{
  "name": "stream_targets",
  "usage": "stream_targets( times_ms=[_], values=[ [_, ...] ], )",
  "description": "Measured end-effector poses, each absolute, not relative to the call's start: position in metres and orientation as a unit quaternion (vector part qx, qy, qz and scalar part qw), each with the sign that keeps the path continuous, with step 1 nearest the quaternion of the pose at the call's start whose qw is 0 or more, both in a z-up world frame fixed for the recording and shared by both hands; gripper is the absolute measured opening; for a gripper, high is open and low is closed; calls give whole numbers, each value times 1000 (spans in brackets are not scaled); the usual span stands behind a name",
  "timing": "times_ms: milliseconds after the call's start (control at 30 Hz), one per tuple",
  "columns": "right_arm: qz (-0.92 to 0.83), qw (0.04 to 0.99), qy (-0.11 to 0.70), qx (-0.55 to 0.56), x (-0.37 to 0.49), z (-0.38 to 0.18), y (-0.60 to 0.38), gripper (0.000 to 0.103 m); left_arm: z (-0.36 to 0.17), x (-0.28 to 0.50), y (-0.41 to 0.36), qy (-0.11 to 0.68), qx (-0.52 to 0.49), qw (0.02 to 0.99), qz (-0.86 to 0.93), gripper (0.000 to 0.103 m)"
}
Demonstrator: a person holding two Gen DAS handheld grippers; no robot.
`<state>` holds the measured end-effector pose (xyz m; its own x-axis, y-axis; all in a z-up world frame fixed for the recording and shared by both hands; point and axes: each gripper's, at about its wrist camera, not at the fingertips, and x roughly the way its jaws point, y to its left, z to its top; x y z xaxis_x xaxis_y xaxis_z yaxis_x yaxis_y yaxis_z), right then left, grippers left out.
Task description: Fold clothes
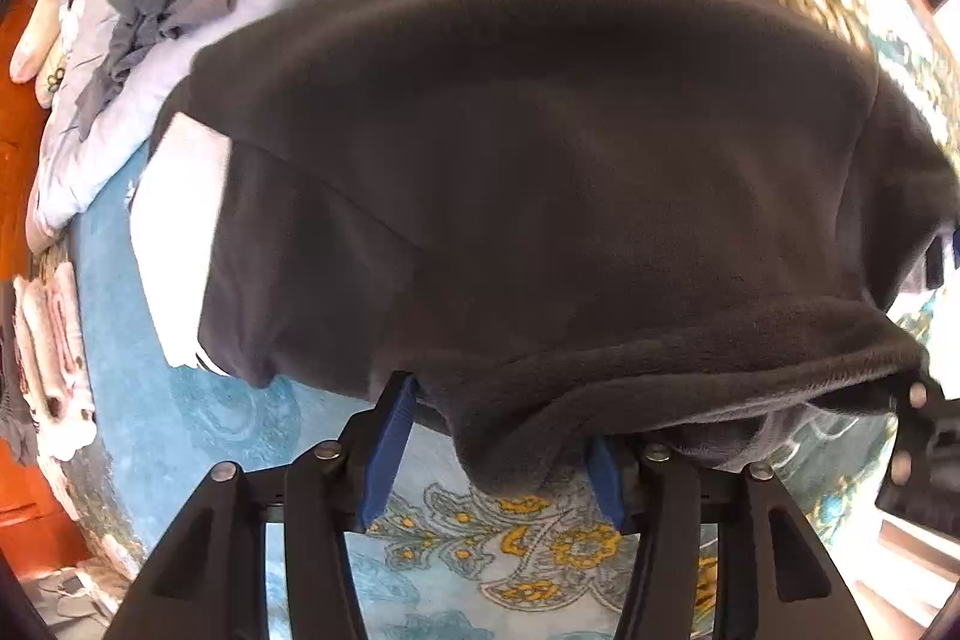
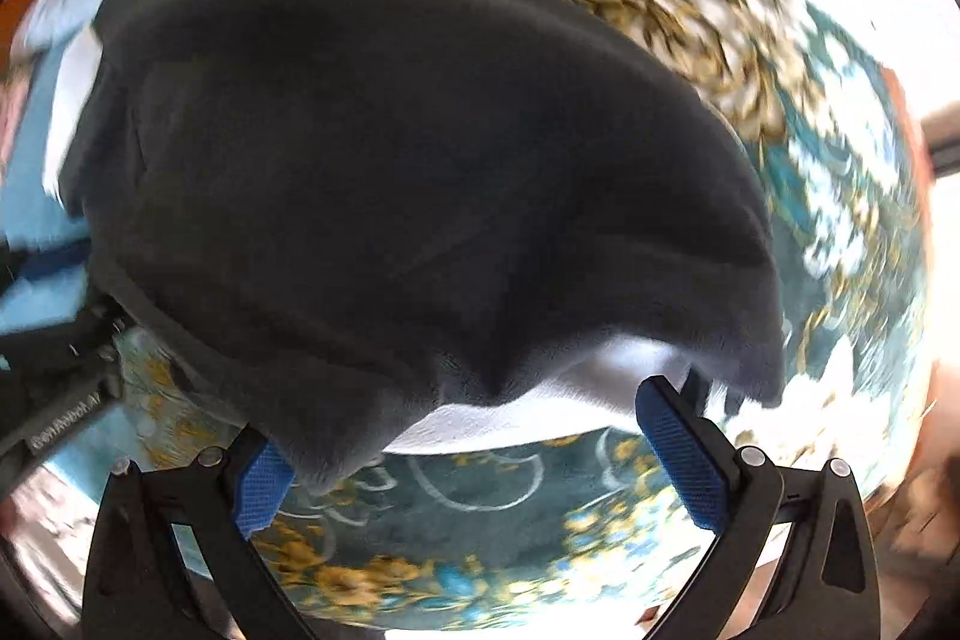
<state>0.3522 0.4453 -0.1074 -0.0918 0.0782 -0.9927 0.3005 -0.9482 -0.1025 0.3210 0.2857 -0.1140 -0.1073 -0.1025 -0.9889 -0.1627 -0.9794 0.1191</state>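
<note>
Left gripper [image 1: 498,451]: jaws apart w/ near hem of dark grey fleece garment [image 1: 540,196] draped between the blue pads, not pinched. Right gripper [image 2: 474,460] also spread wide, hem sagging over its left pad. Garment lies flat on teal floral bedspread [image 1: 528,550], white lining [image 1: 180,232] showing at the edge, prob. staged so both claws can take the hem for a fold away.

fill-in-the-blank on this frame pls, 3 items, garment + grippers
The fleece is dark ____ in colour.
Both the left gripper and the right gripper have their jaws ____.
The bedspread under the fleece has a ____ pattern in teal and gold.

Missing words: grey; open; floral
</note>
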Motion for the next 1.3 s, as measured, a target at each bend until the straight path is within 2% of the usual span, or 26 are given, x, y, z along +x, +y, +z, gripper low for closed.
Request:
stream_targets(
  times_ms=[233, 533, 733, 833, 1033, 1133, 1233, 1300],
  values=[
    [-778, 14, 187, 599, 312, -79, 461, 103, -76, 261, 272, 73, -609, 0, 790, 54],
    [-830, 7, 251, 499, 184, -22, 443, 103, -31, 135, 268, 86, -550, 7, 831, 54],
    [-858, -22, 253, 446, 86, 25, 436, 103, 7, 57, 271, 77, -513, 9, 855, 54],
    [-853, -25, 253, 455, 54, 30, 438, 103, 6, 31, 271, 76, -525, 15, 848, 55],
    [-812, 11, 230, 537, 35, -12, 442, 103, -23, 27, 261, 54, -582, 58, 809, 56],
    [-800, 54, 203, 562, 47, -21, 444, 103, -23, 41, 248, 8, -596, 91, 798, 56],
    [-787, 99, 154, 589, 54, -22, 448, 103, -10, 55, 221, -47, -584, 102, 804, 65],
    [-784, 116, 134, 594, 59, -14, 448, 103, -2, 66, 201, -76, -578, 92, 808, 66]
  ],
)
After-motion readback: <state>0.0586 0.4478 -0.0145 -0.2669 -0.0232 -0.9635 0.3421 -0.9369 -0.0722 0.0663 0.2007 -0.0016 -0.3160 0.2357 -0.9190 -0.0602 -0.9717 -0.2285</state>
